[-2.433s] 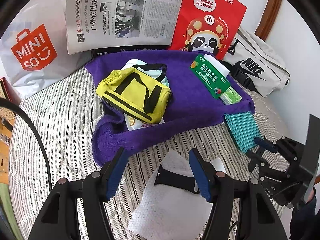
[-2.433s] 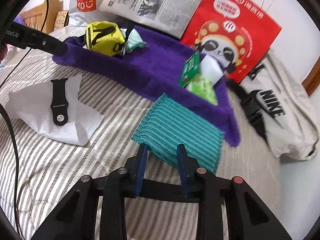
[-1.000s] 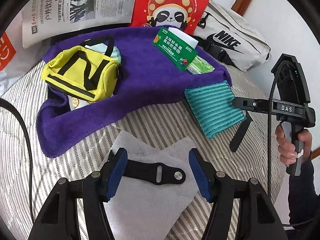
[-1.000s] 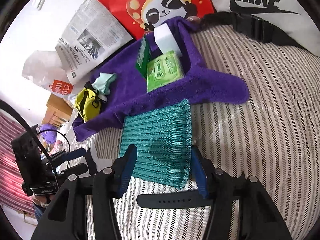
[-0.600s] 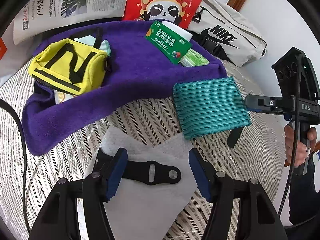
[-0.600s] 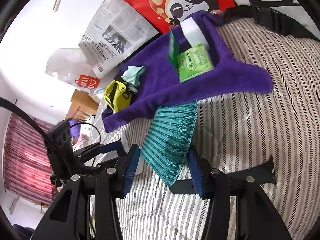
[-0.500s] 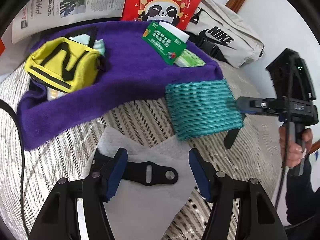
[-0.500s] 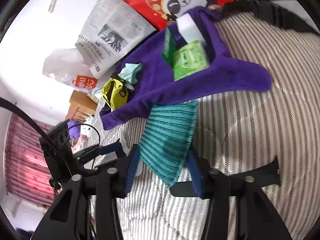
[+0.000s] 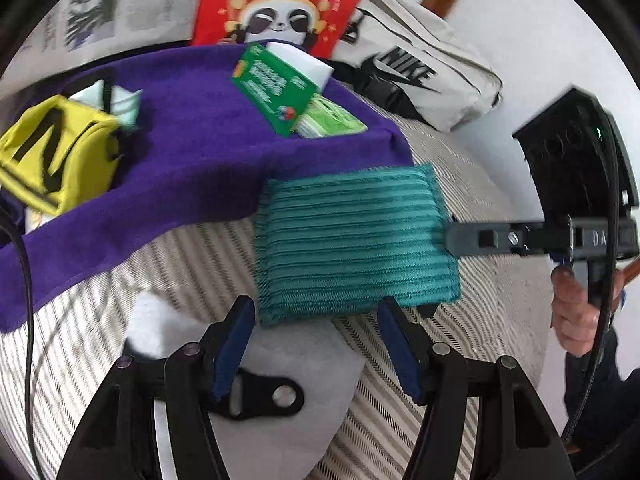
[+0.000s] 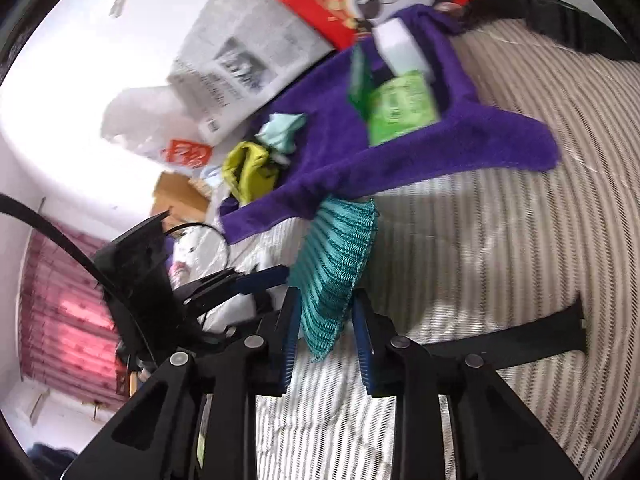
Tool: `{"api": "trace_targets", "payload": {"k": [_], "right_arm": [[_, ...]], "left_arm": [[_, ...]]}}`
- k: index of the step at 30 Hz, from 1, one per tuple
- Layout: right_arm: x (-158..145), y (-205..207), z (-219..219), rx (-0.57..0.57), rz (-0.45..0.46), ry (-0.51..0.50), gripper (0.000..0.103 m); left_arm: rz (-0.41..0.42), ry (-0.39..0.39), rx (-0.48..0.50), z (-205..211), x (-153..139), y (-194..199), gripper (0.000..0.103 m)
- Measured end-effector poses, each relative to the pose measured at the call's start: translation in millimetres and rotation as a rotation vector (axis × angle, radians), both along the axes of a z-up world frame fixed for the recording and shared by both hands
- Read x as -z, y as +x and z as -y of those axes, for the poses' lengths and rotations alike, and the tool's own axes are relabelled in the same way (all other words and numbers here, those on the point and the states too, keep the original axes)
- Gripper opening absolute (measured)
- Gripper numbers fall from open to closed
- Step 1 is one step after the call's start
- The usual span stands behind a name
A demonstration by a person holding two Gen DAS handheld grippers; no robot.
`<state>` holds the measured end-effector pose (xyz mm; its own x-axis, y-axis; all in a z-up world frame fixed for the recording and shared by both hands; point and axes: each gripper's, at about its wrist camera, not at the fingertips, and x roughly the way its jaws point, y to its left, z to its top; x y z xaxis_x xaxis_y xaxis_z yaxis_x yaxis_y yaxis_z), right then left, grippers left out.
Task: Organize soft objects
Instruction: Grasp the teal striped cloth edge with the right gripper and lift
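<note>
A folded teal ribbed cloth [image 9: 352,240] hangs lifted over the striped bed, just in front of a purple towel [image 9: 192,160]. My right gripper [image 10: 326,336] pinches its near edge [image 10: 336,264], and its jaws are closing with the cloth between them. In the left wrist view that gripper [image 9: 452,236] grips the cloth's right edge, held by a person's hand [image 9: 576,312]. My left gripper [image 9: 316,332] is open, and the cloth's lower edge sits just above its fingertips. Under it lies a white tissue [image 9: 280,432] with a black strap piece [image 9: 260,396].
On the purple towel lie a yellow pouch [image 9: 52,156], a green packet [image 9: 276,88] and a light green pack [image 10: 400,108]. A white Nike bag [image 9: 420,76], a red panda bag [image 9: 280,4] and a newspaper [image 10: 248,64] stand behind. A black strap [image 10: 520,340] lies on the bed.
The right gripper's jaws have narrowed onto the teal cloth and raised it off the bed. My left gripper has moved toward the cloth, which now reaches its fingertips.
</note>
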<state>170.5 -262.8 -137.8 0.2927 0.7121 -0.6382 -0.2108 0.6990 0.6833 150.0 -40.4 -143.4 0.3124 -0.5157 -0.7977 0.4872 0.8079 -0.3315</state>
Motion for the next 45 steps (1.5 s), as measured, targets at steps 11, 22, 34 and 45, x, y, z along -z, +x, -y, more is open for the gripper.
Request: {"api": "trace_targets", "payload": {"k": [11, 22, 34, 45], "right_arm": [[0.8, 1.0, 3.3, -0.007, -0.061, 0.197, 0.028], [-1.1, 6.7, -0.1, -0.016, -0.089, 0.243, 0.028], [3.5, 19.1, -2.1, 0.035, -0.129, 0.208, 0.049], [15.1, 40.0, -35.2, 0.023, -0.176, 0.125, 0.023]], "left_arm": [[0.194, 0.164, 0.084, 17.1, -5.9, -23.7, 0.062], [0.274, 0.191, 0.099, 31.8, -3.2, -17.9, 0.056], [0.311, 0.17, 0.098, 24.5, -9.7, -23.2, 0.042], [0.286, 0.216, 0.131, 16.9, -9.3, -35.3, 0.044]]}}
